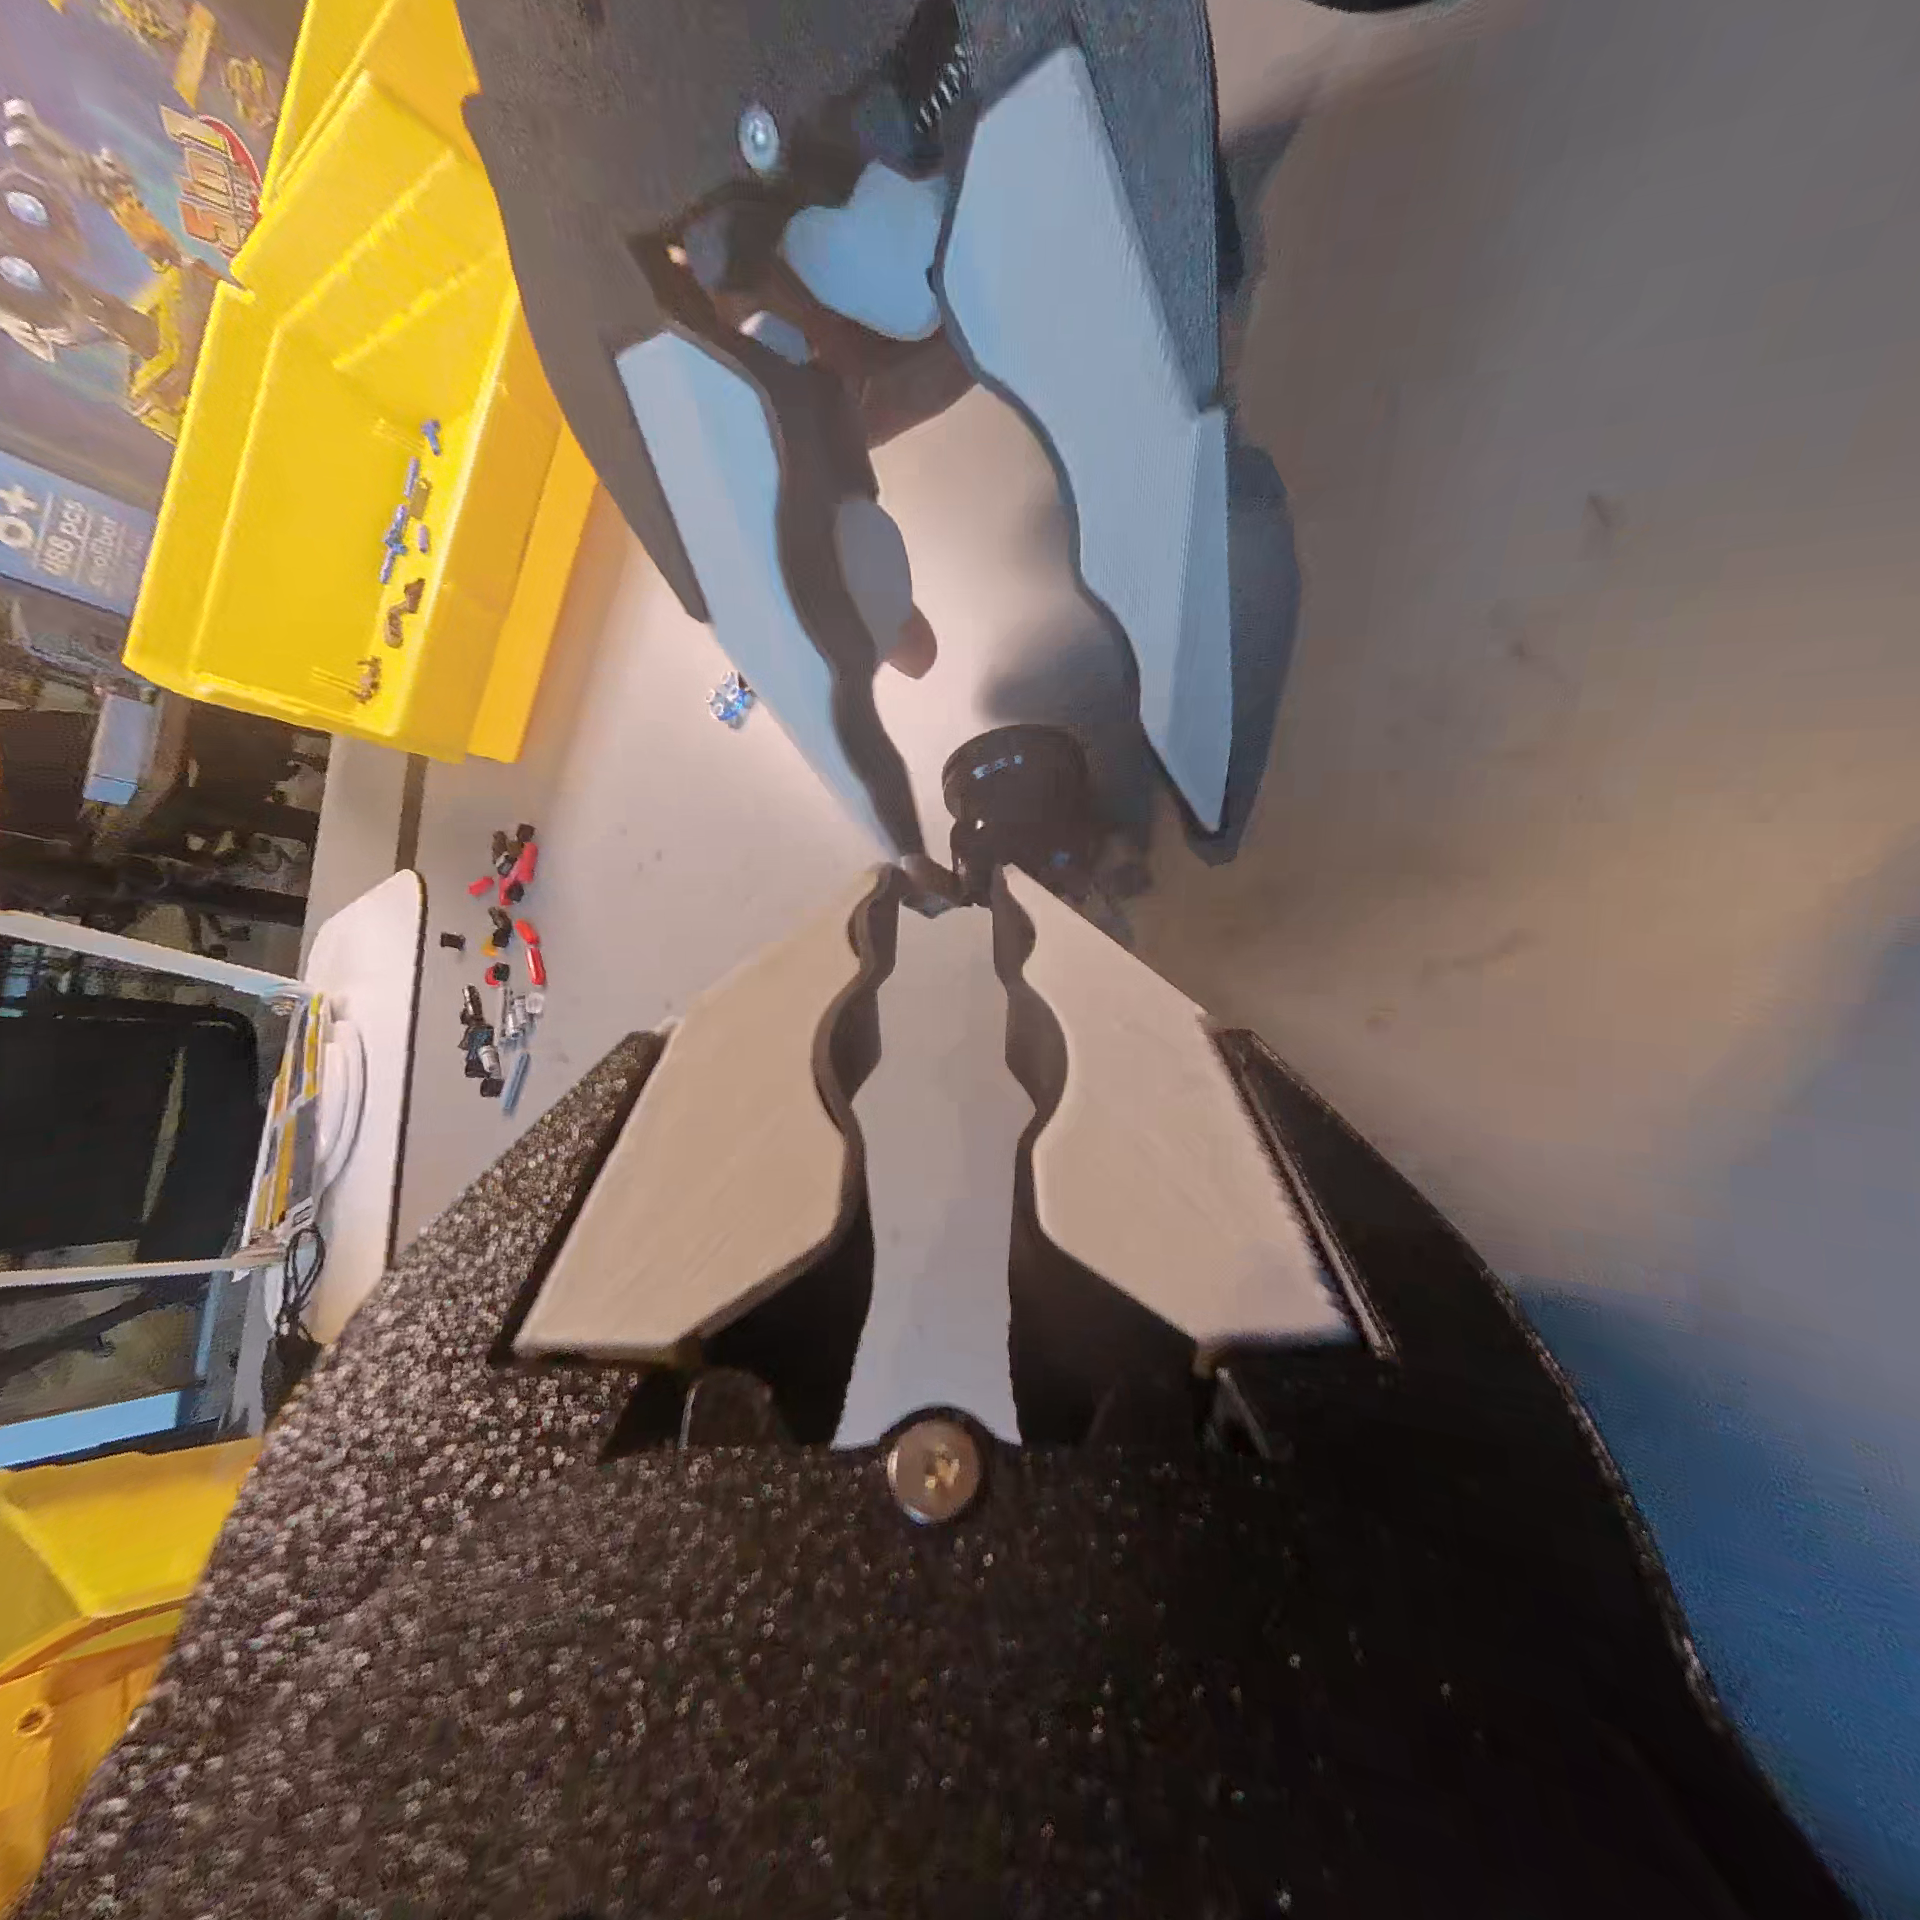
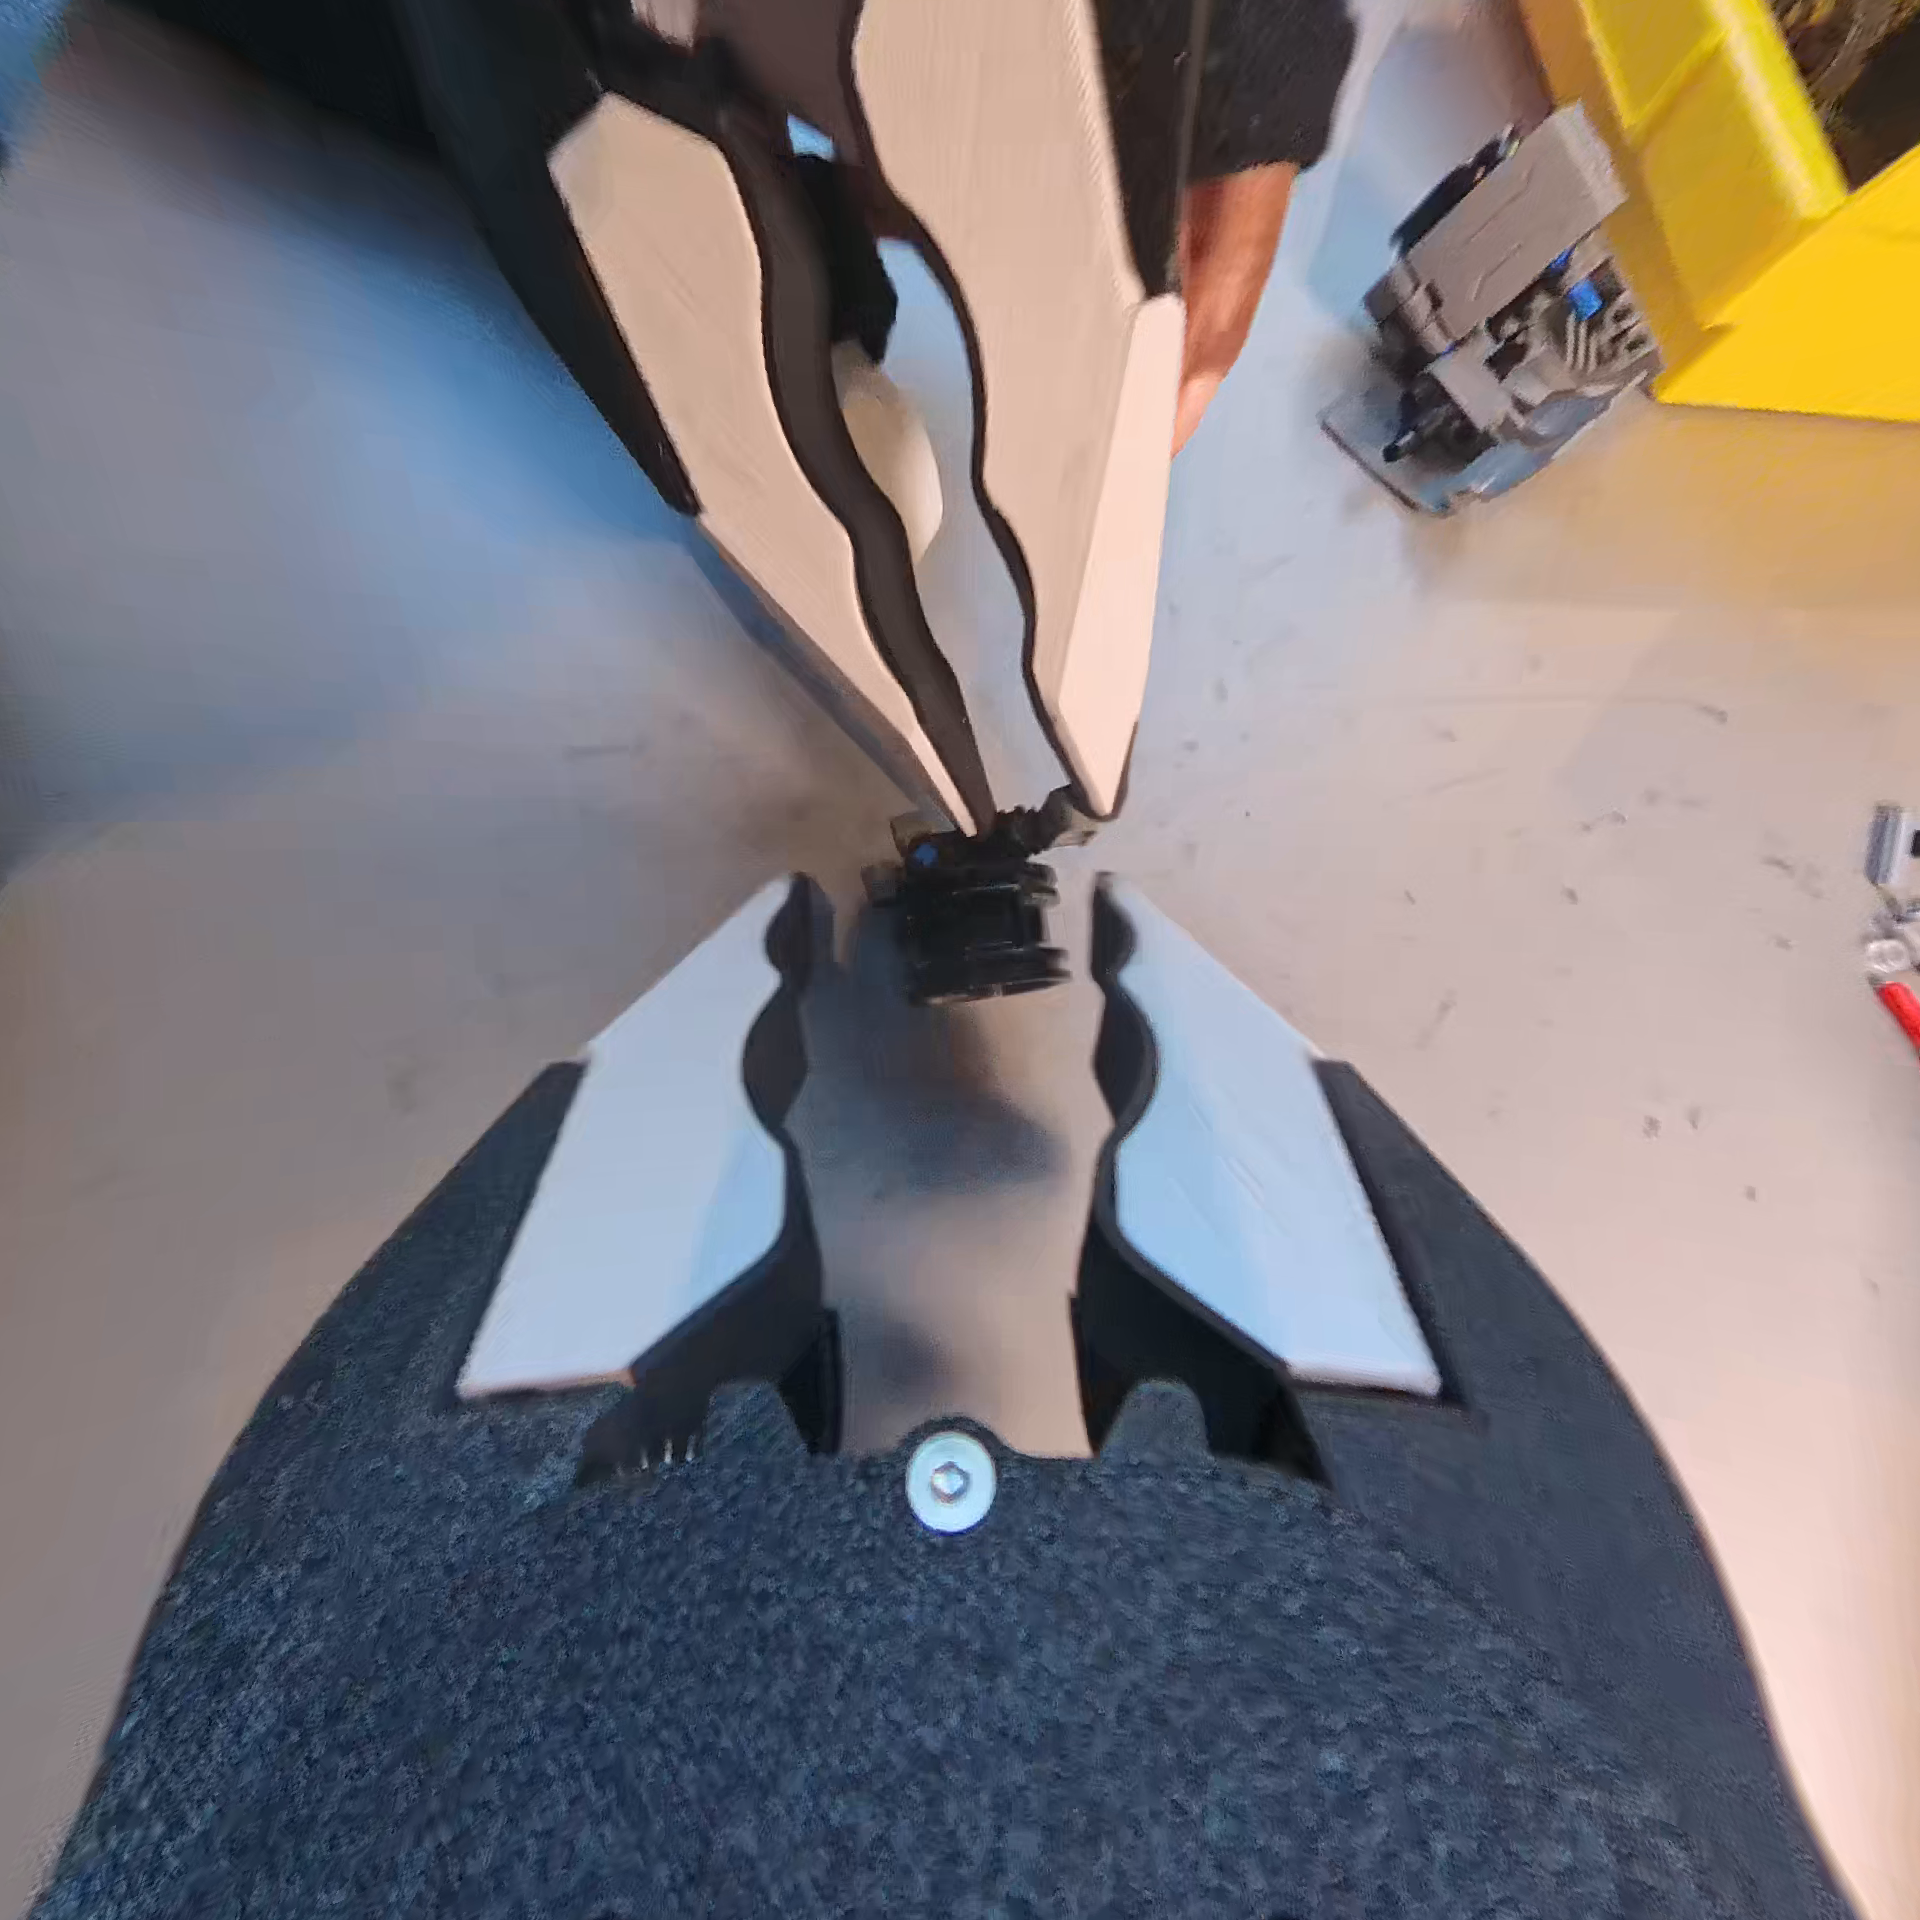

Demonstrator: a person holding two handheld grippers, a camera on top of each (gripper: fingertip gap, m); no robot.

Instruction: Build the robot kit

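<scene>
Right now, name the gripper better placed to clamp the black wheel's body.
Right. The right gripper has its jaws open on either side of the black wheel. The left gripper is pinched on the wheel's toothed end, so it looks occupied.

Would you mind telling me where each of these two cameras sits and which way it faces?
Left wrist view: sits on the left gripper, looking along its fingers over a pale table at a small black part, the right gripper opposite; yellow bins far left.
Right wrist view: sits on the right gripper, open, facing the left gripper pinching the black part; a hand shows behind.
Shared: both grippers, black part, table.
</scene>
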